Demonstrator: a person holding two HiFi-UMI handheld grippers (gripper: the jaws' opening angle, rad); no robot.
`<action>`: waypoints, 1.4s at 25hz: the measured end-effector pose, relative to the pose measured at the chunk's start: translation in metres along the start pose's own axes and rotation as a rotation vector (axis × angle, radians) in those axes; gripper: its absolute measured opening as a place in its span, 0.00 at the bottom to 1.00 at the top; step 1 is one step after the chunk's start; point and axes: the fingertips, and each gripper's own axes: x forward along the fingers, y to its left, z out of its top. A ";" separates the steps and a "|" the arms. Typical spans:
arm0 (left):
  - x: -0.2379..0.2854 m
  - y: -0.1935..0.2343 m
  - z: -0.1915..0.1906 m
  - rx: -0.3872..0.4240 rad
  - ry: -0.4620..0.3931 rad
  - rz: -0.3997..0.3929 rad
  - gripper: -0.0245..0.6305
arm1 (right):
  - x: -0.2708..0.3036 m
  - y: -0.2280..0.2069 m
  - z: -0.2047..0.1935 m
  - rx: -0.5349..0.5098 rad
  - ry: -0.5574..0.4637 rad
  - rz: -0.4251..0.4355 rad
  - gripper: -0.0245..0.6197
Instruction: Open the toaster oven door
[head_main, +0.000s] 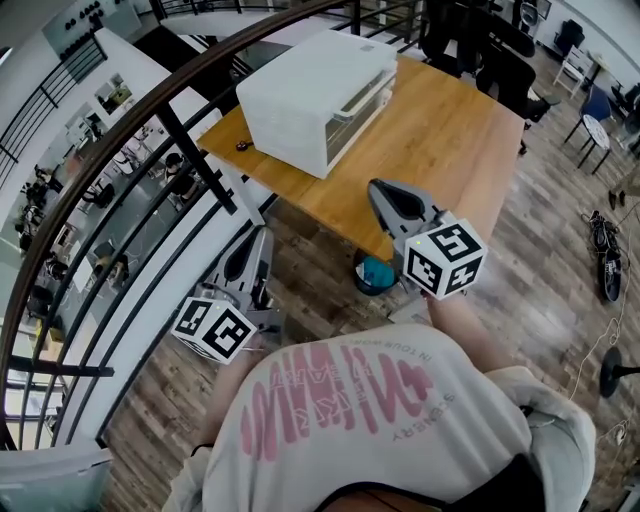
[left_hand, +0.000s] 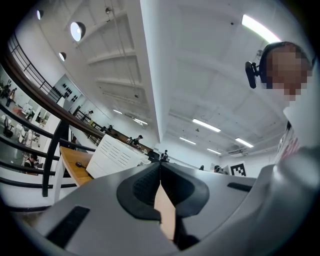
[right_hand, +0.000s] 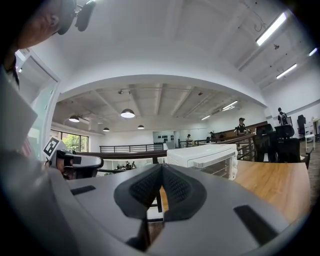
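White toaster oven (head_main: 315, 95) sits on far-left part of wooden table (head_main: 440, 140), close to black railing (head_main: 120, 130). Boxy body, plain top. Door is shut, flush with front face. Right gripper view shows glass pane w/ pale handle bar along its top edge and rack lines behind the glass. Left gripper view shows rows of vent slots on the side panel. Small dark item (head_main: 241, 146) lies on the table just beside the oven's rear corner; type can't be told.

Left gripper (head_main: 258, 237): jaws pressed together at tips, nothing pinched. Held over the floor by the railing, short of table edge, well apart from oven.

Right gripper (head_main: 374, 190): jaws pressed together, nothing between pads. Tips over near table edge, pointing toward oven, not touching it or the table.

Writing: each gripper's cube carries black-and-white square markers. Person's pale shirt (head_main: 380, 420) has pink lettering, upside down in head view; not reliably legible.
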 end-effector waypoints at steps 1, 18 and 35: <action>0.000 0.001 -0.001 0.000 -0.002 0.007 0.07 | 0.001 -0.002 -0.001 0.003 0.002 0.004 0.05; 0.022 0.042 0.000 -0.031 0.021 0.044 0.07 | 0.042 -0.033 -0.024 0.044 0.047 -0.018 0.05; 0.100 0.125 0.047 -0.038 0.051 -0.037 0.07 | 0.125 -0.089 0.014 -0.007 0.024 -0.138 0.11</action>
